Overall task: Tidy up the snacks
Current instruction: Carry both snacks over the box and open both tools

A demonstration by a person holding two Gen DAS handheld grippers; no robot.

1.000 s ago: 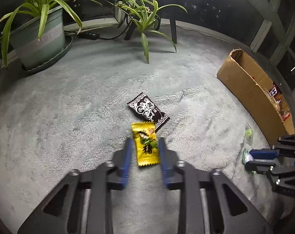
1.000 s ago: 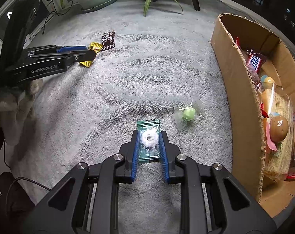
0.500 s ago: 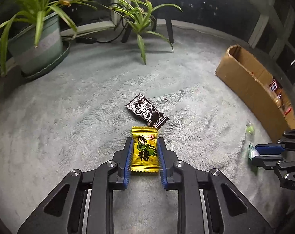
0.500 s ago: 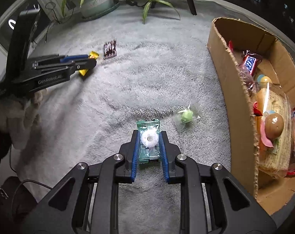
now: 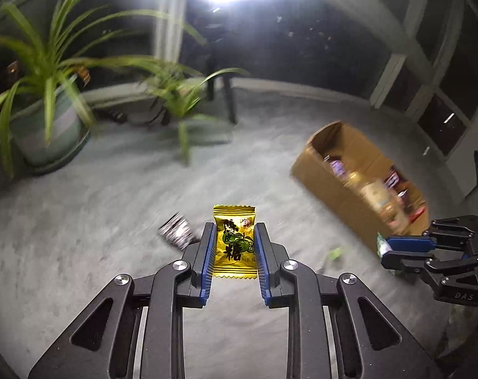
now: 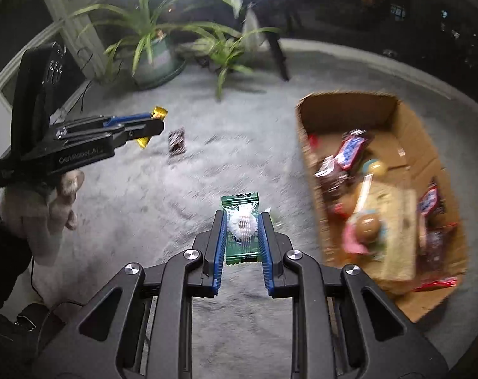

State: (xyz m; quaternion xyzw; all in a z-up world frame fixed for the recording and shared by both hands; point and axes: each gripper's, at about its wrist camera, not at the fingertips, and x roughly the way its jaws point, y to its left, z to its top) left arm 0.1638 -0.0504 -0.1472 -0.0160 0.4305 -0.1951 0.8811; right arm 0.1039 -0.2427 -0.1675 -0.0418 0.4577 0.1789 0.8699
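Note:
My left gripper (image 5: 234, 237) is shut on a yellow candy packet (image 5: 234, 241) and holds it above the grey carpet. It also shows in the right wrist view (image 6: 150, 123), at the left. My right gripper (image 6: 242, 224) is shut on a green packet with a white ring candy (image 6: 242, 225), lifted beside the cardboard box (image 6: 305, 132), which holds several snacks. A black-and-white packet (image 5: 175, 235) lies on the carpet left of my left gripper. A small green wrapped candy (image 5: 335, 252) lies near the box (image 5: 321, 177).
Two potted spider plants (image 5: 46, 126) stand at the back by the dark windows, with a cable and a stand's legs (image 5: 229, 104) behind them. A bright lamp glares from above. Grey carpet (image 5: 97, 205) covers the floor.
Both grippers have risen off the carpet with their packets in them and tilted up. The box now sits closer in the right wrist view. The view is motion-blurred.

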